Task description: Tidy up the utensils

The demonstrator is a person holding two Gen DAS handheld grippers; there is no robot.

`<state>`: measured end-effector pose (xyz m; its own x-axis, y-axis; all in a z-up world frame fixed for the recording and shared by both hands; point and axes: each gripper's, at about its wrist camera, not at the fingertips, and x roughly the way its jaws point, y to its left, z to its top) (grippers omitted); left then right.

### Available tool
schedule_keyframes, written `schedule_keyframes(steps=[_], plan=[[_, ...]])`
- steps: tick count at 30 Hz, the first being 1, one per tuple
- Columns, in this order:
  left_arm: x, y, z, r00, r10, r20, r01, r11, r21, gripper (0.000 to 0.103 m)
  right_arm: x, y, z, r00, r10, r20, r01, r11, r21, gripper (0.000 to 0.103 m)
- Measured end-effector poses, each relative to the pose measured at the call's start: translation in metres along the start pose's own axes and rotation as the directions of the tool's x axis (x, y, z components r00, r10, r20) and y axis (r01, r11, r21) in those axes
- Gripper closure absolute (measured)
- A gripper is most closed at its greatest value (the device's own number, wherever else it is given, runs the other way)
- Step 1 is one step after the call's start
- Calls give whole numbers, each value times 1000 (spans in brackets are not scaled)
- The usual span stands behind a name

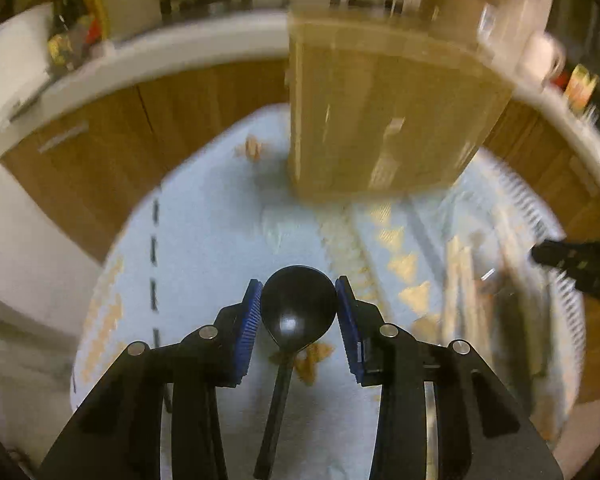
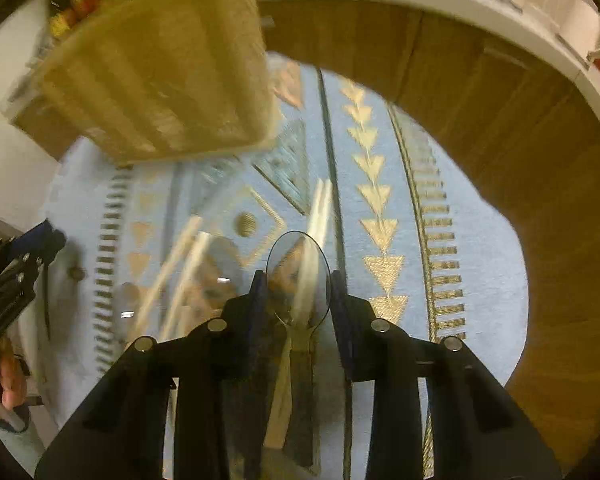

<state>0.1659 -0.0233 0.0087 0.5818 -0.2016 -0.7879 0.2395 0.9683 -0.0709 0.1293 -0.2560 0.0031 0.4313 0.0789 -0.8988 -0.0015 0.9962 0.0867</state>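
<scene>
My left gripper (image 1: 298, 304) is shut on a black plastic spoon (image 1: 298, 308), its bowl between the blue pads and its handle running back toward the camera. My right gripper (image 2: 298, 284) is shut on a clear plastic spoon (image 2: 299, 276), held above the table. A tan wooden utensil organizer (image 1: 380, 120) stands on the far side of the light blue patterned tablecloth (image 1: 204, 240); it also shows in the right wrist view (image 2: 160, 72) at upper left. Several pale utensils (image 2: 180, 264) lie blurred on the cloth below the right gripper.
Brown wooden cabinets (image 1: 120, 140) under a white countertop (image 1: 160, 52) curve behind the table. The right gripper's tip (image 1: 572, 260) shows at the right edge of the left wrist view. The left gripper and the hand holding it (image 2: 8, 300) show at the left edge of the right wrist view.
</scene>
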Motion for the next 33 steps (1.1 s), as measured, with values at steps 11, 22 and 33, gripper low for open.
schedule_keyframes(steps=[11, 22, 33], plan=[[-123, -5, 81, 876, -108, 471, 132, 991, -17, 68, -116, 22, 42, 907, 161, 389, -154, 987, -50, 96], [-98, 35, 73, 895, -178, 408, 217, 975, -51, 67, -38, 15, 37, 977, 134, 165, -121, 989, -87, 51], [-87, 37, 62, 907, -180, 380, 199, 980, -11, 67, 48, 70, 26, 998, -55, -15, 37, 824, -565, 67]])
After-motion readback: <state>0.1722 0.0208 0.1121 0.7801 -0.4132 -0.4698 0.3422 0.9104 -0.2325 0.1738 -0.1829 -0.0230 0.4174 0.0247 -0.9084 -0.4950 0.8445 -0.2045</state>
